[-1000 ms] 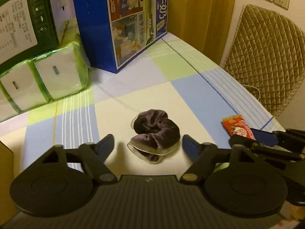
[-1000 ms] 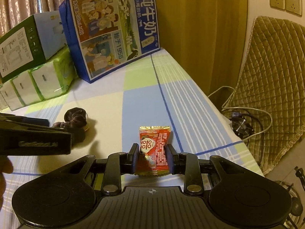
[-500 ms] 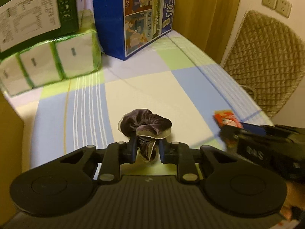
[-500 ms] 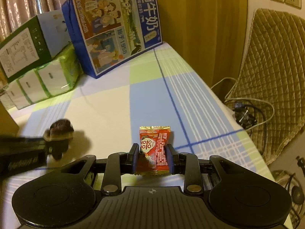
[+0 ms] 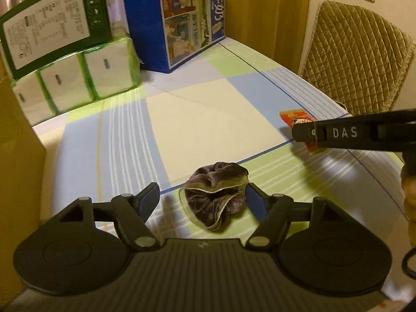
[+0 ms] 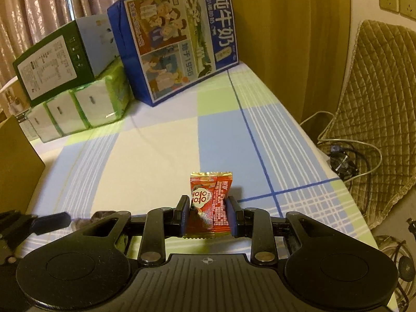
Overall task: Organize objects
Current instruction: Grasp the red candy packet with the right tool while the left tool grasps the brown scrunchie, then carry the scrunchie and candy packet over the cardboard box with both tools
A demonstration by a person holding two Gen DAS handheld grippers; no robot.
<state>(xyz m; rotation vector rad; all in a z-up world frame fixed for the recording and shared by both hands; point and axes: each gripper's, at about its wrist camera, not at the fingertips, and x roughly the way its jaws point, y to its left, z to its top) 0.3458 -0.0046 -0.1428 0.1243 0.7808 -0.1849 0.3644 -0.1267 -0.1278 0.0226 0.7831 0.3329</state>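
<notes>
Scrunchie [image 5: 215, 195] between spread left claw [image 5: 202, 200], right claw [image 6: 208, 217] gripping candy packet [image 6: 209, 205]

Warm, dim yellowish light here; pleated curtains [image 6: 52, 13] hang at the back, a wooden panel [image 6: 280, 39] stands at the far right, wall sockets [image 6: 396, 0] sit above a quilted chair cover [image 6: 377, 98], and cables [image 6: 348, 161] tangle on the floor beside the checked worktop [image 6: 161, 143].

left wrist: low, close over tablecloth [image 5: 208, 119], facing boxes | right wrist: same heading | shared: blue carton [image 6: 179, 39]
</notes>
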